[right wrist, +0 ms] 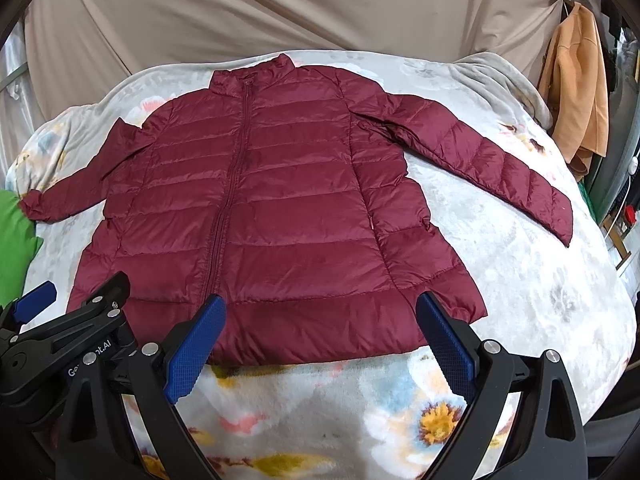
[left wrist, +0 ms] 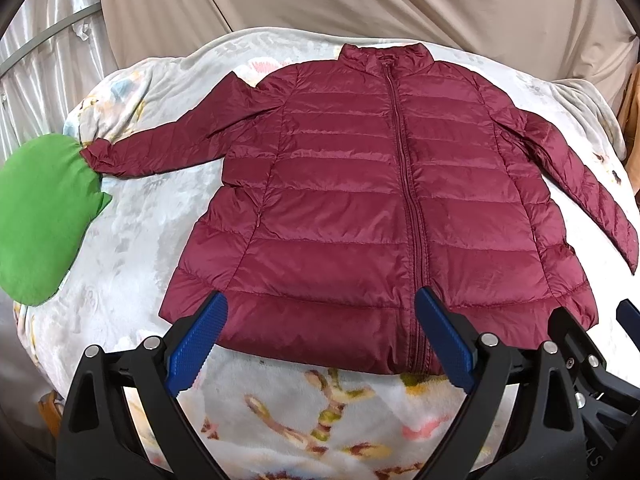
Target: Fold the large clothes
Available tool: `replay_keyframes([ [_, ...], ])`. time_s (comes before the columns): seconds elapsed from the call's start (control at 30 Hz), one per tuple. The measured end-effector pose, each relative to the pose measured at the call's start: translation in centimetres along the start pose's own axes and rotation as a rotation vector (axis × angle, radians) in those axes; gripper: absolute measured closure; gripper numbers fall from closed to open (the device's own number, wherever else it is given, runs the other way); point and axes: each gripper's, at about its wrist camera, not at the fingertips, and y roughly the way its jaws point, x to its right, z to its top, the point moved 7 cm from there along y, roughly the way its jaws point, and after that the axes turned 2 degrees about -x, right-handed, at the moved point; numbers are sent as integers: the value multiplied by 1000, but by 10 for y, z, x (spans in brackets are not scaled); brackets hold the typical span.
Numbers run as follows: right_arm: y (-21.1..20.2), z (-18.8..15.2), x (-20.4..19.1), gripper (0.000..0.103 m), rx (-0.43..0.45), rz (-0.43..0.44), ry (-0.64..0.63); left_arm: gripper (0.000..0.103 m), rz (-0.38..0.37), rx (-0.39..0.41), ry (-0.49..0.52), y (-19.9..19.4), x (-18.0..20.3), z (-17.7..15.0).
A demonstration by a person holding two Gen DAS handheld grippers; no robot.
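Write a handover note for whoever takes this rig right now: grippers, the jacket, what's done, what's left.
Left gripper: open, holding nothing, fingers above the hem left of the zipper.
Right gripper: open, holding nothing, over the hem on the jacket's right half.
Maroon puffer jacket: flat on the floral blanket, front up, zipped, collar far from you. Both sleeves spread outward; the left cuff reaches the green cloth, and whether they touch is unclear.
Done: jacket laid out. No fold made yet.
Left: fold both sleeves in over the body, then fold the body, probably hem toward collar.
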Motion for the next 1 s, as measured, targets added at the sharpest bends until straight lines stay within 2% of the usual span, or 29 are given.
replay_keyframes([
  [0.53, 2, 1, 0, 9, -3, 0, -1, 11, 2, -2, 0, 0, 0, 0],
  [1.0, 15, 6, 11, 9, -41, 21, 12, 11, 6, -22, 2, 13, 10, 9],
])
